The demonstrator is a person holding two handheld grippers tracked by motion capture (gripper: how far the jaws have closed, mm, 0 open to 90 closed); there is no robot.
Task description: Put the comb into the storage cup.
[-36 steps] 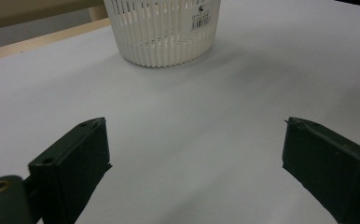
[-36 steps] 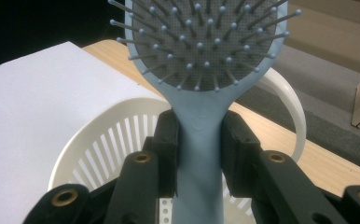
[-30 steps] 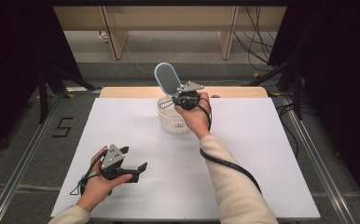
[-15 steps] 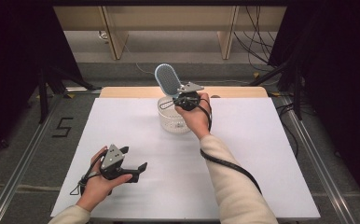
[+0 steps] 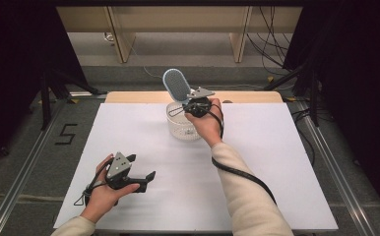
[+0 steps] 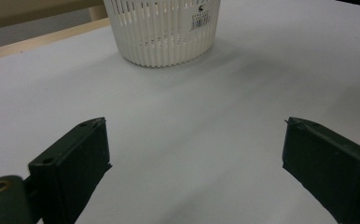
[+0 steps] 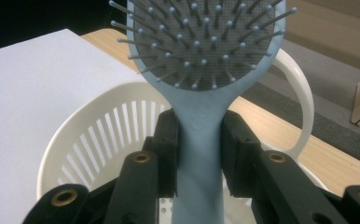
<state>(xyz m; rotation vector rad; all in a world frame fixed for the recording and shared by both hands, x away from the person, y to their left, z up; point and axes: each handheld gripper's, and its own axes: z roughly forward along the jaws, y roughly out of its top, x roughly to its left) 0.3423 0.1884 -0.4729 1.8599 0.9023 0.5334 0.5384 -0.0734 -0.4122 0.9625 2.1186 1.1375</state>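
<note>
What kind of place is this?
Probably a lab recording rig, not a home: white table sheet, black curtains, loose cables on the floor, handheld right gripper clamping a light-blue hairbrush.

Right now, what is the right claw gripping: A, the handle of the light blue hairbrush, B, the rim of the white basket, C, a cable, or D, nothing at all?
A: in the right claw view, the right claw is clamped on the handle of the light blue hairbrush, held above the white basket.

Digit "5" [image 5: 66, 133] marked on floor left of table [image 5: 143, 128]; basket [image 6: 164, 32] barcode sticker [image 6: 201, 19] unreadable.
</note>
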